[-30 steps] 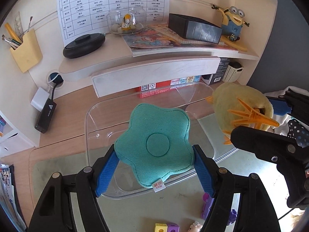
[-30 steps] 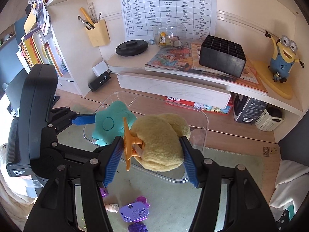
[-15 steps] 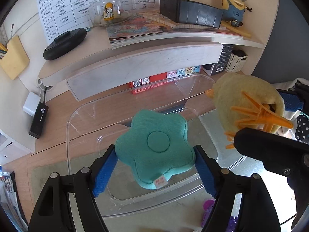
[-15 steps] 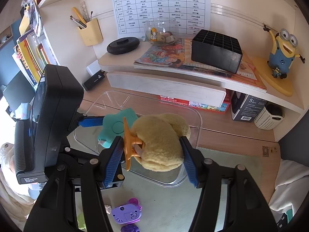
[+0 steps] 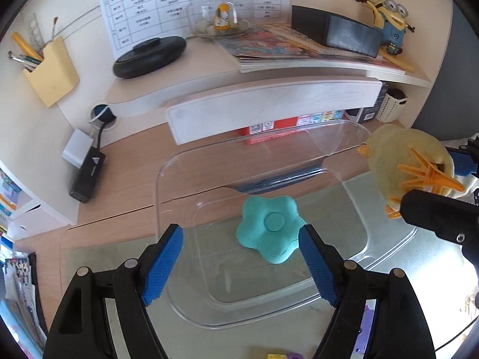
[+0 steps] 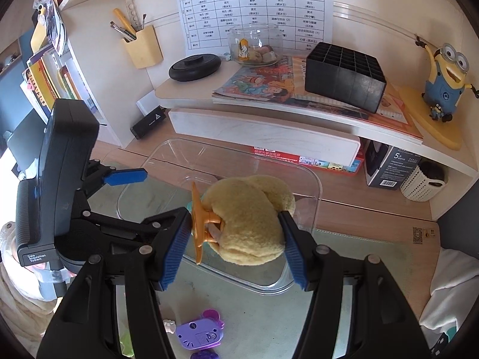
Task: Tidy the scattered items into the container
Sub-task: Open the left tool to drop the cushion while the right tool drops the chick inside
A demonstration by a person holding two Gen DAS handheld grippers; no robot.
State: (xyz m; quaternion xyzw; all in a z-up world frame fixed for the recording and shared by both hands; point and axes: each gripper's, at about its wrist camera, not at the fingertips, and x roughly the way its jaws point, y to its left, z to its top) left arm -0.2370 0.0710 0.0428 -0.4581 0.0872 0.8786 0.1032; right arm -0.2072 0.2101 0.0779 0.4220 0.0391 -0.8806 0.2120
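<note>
A teal flower-shaped cushion (image 5: 269, 227) lies flat on the bottom of the clear plastic container (image 5: 161, 179). My left gripper (image 5: 239, 234) hovers over it, open, its blue pads apart from the cushion. One blue finger (image 6: 125, 177) of it shows in the right wrist view. My right gripper (image 6: 235, 221) is shut on a yellow plush duck (image 6: 248, 221) with orange feet, held above the container's near right rim (image 6: 317, 185). The duck (image 5: 401, 164) also shows at the right edge of the left wrist view.
A purple toy (image 6: 199, 333) and small bits lie on the grey mat (image 6: 263, 323) in front of the container. Behind it a white drawer front (image 5: 269, 107) juts out under a shelf with magazines, a black organiser (image 6: 344, 77) and a Minion figure (image 6: 446, 80). A black adapter (image 5: 88, 173) lies left.
The left jaws have opened and the teal cushion has dropped from them onto the container's bottom. The right gripper and the duck have stayed put.
</note>
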